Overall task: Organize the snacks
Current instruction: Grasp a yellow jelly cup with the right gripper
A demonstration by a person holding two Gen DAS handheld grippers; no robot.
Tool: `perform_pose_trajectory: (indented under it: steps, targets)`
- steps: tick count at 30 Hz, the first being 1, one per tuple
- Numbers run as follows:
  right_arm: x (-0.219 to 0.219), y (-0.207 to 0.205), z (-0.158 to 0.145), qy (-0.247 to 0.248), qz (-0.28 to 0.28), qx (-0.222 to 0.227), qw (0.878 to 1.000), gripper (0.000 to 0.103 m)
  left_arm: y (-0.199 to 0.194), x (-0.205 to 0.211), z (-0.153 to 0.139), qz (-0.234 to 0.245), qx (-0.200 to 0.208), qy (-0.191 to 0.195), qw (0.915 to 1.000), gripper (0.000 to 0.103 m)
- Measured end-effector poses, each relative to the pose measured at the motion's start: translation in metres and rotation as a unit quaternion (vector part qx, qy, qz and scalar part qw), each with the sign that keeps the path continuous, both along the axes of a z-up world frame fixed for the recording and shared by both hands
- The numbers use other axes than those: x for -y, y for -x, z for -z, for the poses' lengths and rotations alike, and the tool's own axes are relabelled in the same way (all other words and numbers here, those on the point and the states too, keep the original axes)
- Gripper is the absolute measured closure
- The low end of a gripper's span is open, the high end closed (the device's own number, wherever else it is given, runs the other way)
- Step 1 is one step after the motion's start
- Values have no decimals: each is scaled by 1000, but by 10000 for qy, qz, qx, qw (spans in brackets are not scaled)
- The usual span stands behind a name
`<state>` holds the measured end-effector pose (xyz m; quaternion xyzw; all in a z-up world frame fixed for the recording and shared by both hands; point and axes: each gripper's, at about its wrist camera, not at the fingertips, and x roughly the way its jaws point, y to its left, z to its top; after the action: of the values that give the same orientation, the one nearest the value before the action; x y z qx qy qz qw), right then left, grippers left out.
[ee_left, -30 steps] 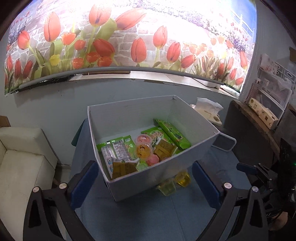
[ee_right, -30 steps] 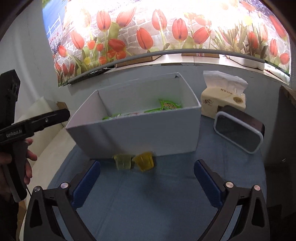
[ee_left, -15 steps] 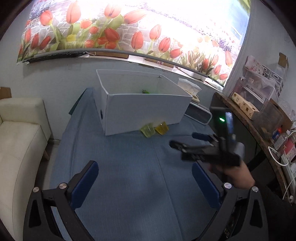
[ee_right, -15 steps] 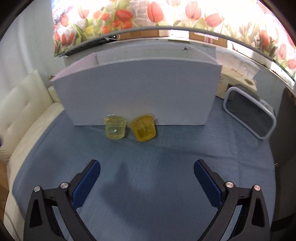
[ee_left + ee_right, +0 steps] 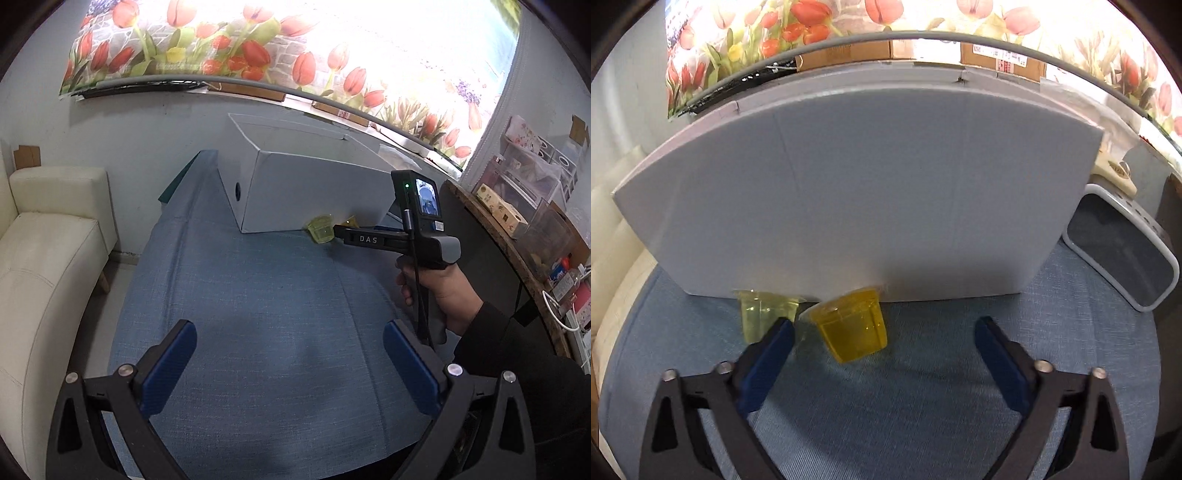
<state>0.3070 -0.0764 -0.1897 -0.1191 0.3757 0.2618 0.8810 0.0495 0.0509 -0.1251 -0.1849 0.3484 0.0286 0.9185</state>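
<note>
A grey box (image 5: pixel 871 192) stands on the blue cloth; it also shows in the left wrist view (image 5: pixel 306 188). Two jelly cups lie at the foot of its near wall: a pale green one (image 5: pixel 764 312) and an orange-yellow one (image 5: pixel 855 326), tipped on its side. My right gripper (image 5: pixel 884 343) is open and low over the cloth, with the orange cup between its blue pads, nearer the left one, which stands in front of the green cup. In the left wrist view the right gripper reaches the green cup (image 5: pixel 323 229). My left gripper (image 5: pixel 290 363) is open and empty, pulled back over the cloth.
A grey-rimmed mirror (image 5: pixel 1123 258) lies right of the box, with a tissue pack (image 5: pixel 1113 171) behind it. A cream sofa (image 5: pixel 44 266) borders the table on the left. A wooden shelf with boxes (image 5: pixel 517 206) stands on the right.
My right gripper has moved forward and down to the two cups, bracketing the orange one. My left gripper has drawn further back from the box.
</note>
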Motion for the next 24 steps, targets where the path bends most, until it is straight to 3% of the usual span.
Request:
perform_pose_trajectory:
  steps: [1,2,4,6,14,18,24]
  targets:
    - [-2,-3,1,37,10,-40,10000,18,-1,-1,1,4,-15,46,10000,0]
    - [-4,-5,2,108,42,-73,9999,29,-1,-1,2,-2,-16,65,10000,0]
    - [-11,-4,2,211,41,-13,9998,35,-1,-1,2,-9,-15,31,10000,0]
    - [-15,-3,1,166,-112,-37,9998,57,-1,-1,2,-9,-13,-13,10000,0]
    - [-1,21,-12,-109,-338,-25,9994,59,-26,1,8,12,-121,-22,9999,0]
    - [22,43,-24,-357,-384,-10,9986,59,-55,7,10,55,-132,-21,9999,0]
    - [65,77,-29,-475,-373,-1,9982,59,-112,23,11,74,-159,-370,9992,0]
